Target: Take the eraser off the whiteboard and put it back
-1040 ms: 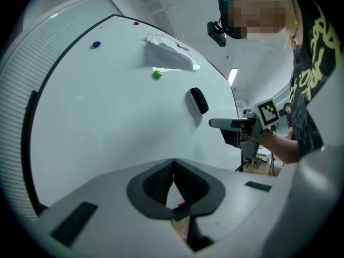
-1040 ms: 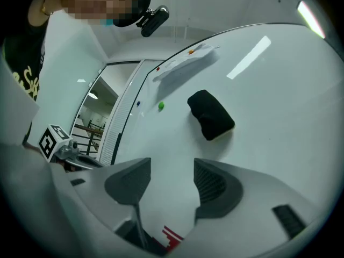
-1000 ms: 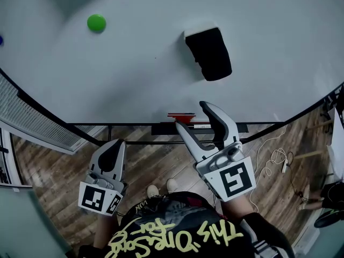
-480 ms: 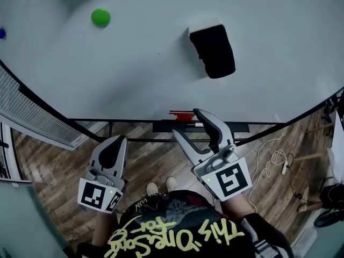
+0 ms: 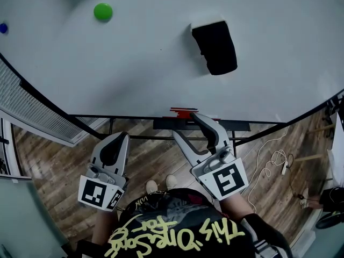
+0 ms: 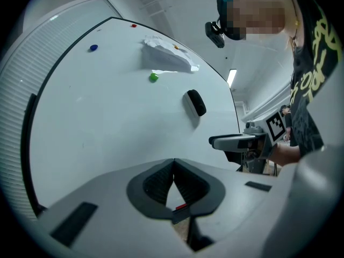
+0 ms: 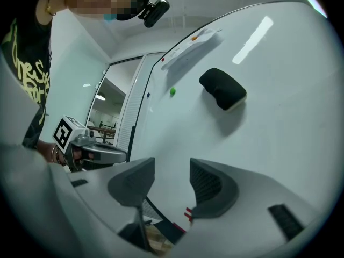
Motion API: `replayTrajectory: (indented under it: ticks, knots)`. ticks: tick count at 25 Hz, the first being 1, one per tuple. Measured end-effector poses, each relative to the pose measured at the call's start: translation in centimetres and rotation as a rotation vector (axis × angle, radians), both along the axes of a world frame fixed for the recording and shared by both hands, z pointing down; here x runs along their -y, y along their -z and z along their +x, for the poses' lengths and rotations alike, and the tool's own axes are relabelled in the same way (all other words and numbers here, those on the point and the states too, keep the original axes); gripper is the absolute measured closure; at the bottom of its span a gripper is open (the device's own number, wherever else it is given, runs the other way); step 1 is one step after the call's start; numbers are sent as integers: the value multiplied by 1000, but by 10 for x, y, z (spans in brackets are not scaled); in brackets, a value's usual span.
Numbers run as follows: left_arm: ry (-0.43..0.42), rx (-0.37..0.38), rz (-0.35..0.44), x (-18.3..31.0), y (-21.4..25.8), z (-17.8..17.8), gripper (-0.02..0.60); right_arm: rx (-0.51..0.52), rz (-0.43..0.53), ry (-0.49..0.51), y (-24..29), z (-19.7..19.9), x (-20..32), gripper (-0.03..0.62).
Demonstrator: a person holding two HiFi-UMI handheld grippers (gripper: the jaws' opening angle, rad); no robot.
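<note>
Head view: right gripper [image 5: 186, 126], empty jaws apart, just narrowed, by whiteboard [image 5: 134, 74] edge, clear of eraser [image 5: 215, 47]; left gripper [image 5: 119, 137] closed.

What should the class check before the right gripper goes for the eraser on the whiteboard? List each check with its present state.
1. Eraser in place on the whiteboard: ok, nothing touches it.
2. Right gripper open: ok. Its jaws have just been closing a little, with nothing between them.
3. Right gripper at the eraser: not ok. It is down by the board's lower edge.
4. Left gripper out of the way: ok. It is shut, empty and held low.
5. Way up to the eraser free: ok. The green magnet sits far off to the side.
6. Jaws wide enough for the eraser: cannot tell.
</note>
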State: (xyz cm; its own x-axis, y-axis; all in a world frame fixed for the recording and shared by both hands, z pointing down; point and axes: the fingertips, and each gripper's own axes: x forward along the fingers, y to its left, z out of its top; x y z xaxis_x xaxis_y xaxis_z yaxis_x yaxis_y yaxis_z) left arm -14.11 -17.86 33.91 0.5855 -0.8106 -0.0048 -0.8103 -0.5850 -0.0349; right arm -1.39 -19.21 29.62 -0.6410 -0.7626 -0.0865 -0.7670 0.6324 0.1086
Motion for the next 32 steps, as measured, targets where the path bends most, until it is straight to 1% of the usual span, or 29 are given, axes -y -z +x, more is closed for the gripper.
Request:
replayTrajectory:
  ticks: [2, 6, 17, 22, 32]
  knots:
    - [0, 0, 2, -1, 1, 0, 574, 0, -1, 5, -2, -1, -2, 393]
    - [-1, 2, 2, -4, 1, 2, 574, 0, 0, 9, -5, -2, -6, 443]
    - [-3, 3, 7, -6, 1, 5, 574, -13, -15, 35, -17, -7, -10, 495]
    - [-2, 3, 9, -7, 2, 6, 574, -12, -16, 42, -18, -8, -11, 540]
    - [-4, 5, 10, -9, 3, 7, 574, -10, -16, 44, -20, -9, -14, 568]
